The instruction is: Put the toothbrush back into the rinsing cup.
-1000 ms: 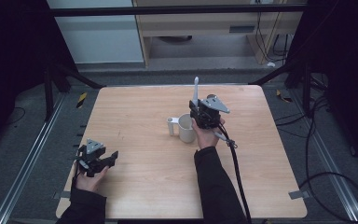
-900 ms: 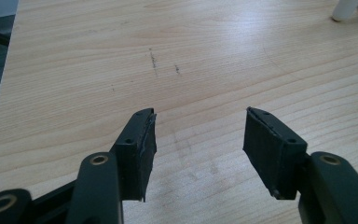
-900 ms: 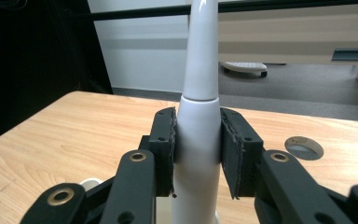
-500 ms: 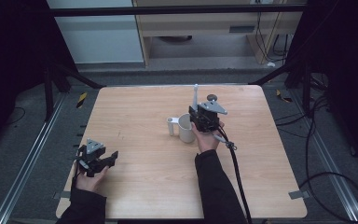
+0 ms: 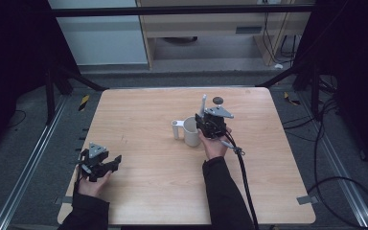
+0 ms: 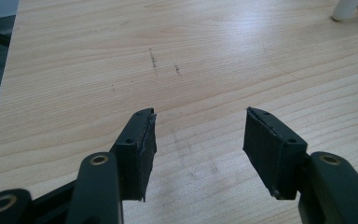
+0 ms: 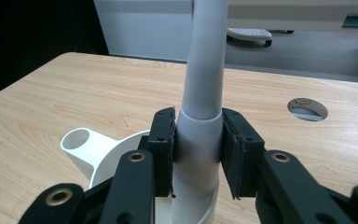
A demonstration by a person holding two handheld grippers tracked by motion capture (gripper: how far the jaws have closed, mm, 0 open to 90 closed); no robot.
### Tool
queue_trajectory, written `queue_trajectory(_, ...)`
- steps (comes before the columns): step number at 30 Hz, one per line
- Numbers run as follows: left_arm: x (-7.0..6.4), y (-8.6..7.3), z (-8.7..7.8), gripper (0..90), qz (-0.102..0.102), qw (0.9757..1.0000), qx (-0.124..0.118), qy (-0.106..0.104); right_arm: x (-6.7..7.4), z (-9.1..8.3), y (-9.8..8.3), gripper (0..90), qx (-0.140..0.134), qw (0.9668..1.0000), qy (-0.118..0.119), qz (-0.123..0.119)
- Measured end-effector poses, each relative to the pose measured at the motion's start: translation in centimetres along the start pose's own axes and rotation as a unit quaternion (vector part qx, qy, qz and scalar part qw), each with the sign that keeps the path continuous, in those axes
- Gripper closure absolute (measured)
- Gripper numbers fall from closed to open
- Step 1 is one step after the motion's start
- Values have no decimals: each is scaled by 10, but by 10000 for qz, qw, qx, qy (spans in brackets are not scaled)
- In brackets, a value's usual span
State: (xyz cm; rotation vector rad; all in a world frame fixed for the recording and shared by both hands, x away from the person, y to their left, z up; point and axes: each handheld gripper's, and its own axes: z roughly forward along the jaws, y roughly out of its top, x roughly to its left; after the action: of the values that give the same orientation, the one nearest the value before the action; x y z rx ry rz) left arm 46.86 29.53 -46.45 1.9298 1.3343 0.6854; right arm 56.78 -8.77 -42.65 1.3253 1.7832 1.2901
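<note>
Over at the near left corner of the wooden table (image 5: 139,120), the left gripper (image 5: 99,162) rests with its jaws wide apart and nothing between them. Mid-table stands a white mug (image 5: 187,131), handle pointing left. Just beside it, the right gripper (image 7: 196,140) is clamped on an upright white tube (image 7: 204,84) whose lower end sits inside the mug.

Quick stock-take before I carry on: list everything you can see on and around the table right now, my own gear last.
Mug: one, white, table centre, handle toward the left gripper's side.
Handle-like tool: one, white-grey, upright over the mug, its lower end inside the rim; what it is, cannot tell.
Cable hole: one, round, in the tabletop beyond the mug.
Table: one, light wood.
Left gripper: black, open, holding nothing, near the table's front left corner.
Right gripper: black, shut on the handle-like tool, cable trailing back.
Hands and dark sleeves: two, from the near edge.
</note>
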Motion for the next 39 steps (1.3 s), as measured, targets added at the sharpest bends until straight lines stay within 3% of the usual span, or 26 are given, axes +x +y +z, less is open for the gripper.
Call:
queue_trajectory(15,0,0,0,426,-1,10000,-2,-2,0,-6,2,609,31,9999,46,-129)
queue_trajectory(26,0,0,0,425,-1,10000,-5,-6,1,-5,1,448,145,9996,83,-231)
queue_trajectory(39,0,0,-1,424,-7,10000,-8,-5,7,-15,4,268,260,9984,284,-409)
